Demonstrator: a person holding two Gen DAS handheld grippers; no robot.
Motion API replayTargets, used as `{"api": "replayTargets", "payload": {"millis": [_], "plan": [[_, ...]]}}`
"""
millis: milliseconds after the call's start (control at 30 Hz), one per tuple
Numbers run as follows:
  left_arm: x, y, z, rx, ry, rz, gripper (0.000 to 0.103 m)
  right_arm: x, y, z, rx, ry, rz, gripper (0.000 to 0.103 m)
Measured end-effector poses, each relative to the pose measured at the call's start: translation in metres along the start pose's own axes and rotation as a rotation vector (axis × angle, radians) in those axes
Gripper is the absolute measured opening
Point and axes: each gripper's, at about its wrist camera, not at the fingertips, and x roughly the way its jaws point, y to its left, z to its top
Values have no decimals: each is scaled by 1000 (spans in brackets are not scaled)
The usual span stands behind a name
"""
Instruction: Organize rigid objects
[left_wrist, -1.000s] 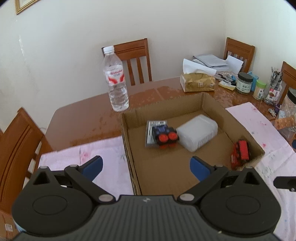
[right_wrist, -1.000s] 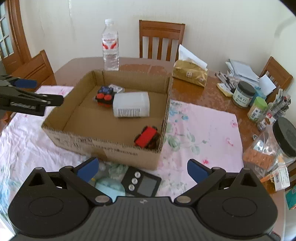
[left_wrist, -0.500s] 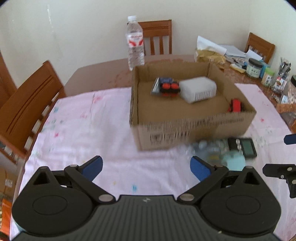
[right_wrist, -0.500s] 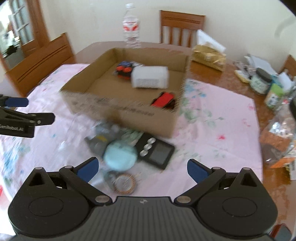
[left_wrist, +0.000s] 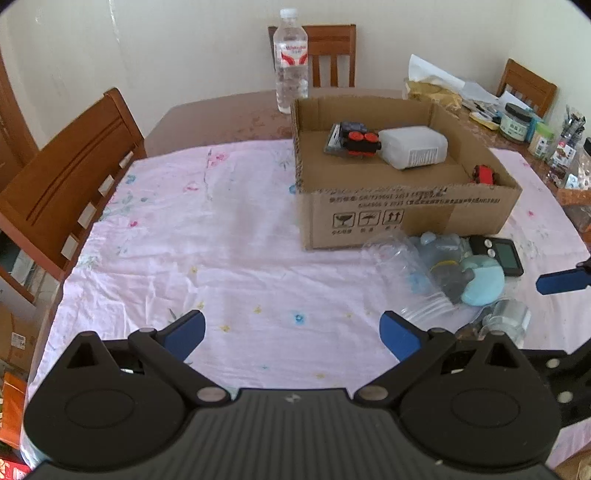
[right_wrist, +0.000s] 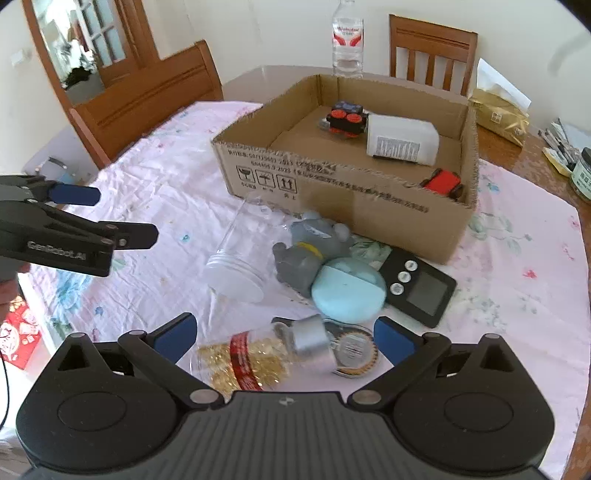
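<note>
— Left wrist view? A pink floral tablecloth (left_wrist: 229, 236) is seen under the left gripper (left_wrist: 291, 332), jaws spread wide, nothing held. A cardboard box (left_wrist: 406, 218) is set ahead, a white container (left_wrist: 413, 147) inside.

— Right wrist view? The right gripper (right_wrist: 282, 338) is spread wide, empty, above a gold-filled bottle (right_wrist: 258, 356). A grey toy (right_wrist: 310, 251) and black scale (right_wrist: 421, 288) are seen just before the box.

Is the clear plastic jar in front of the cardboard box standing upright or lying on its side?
Lying on its side: the clear plastic jar rests lengthwise on the pink cloth, its round end facing the camera.
</note>
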Motion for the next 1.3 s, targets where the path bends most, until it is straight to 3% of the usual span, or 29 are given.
{"api": "replayTargets", "payload": {"millis": [467, 700, 933, 1033, 1300], "plan": [[18, 41, 0, 88, 0, -128, 100, 19, 46, -7, 33, 162, -92, 103], [26, 41, 2, 165, 8, -204, 100, 36, 54, -10, 134, 157, -231, 103], [30, 28, 5, 321, -1, -322, 100, 40, 35, -23, 227, 183, -324, 103], [34, 16, 8, 405, -11, -380, 100, 38, 24, -33, 299, 189, -293, 103], [53, -15, 20, 606, -36, -487, 100, 38, 28, -39, 268, 162, -308, 103]]}}
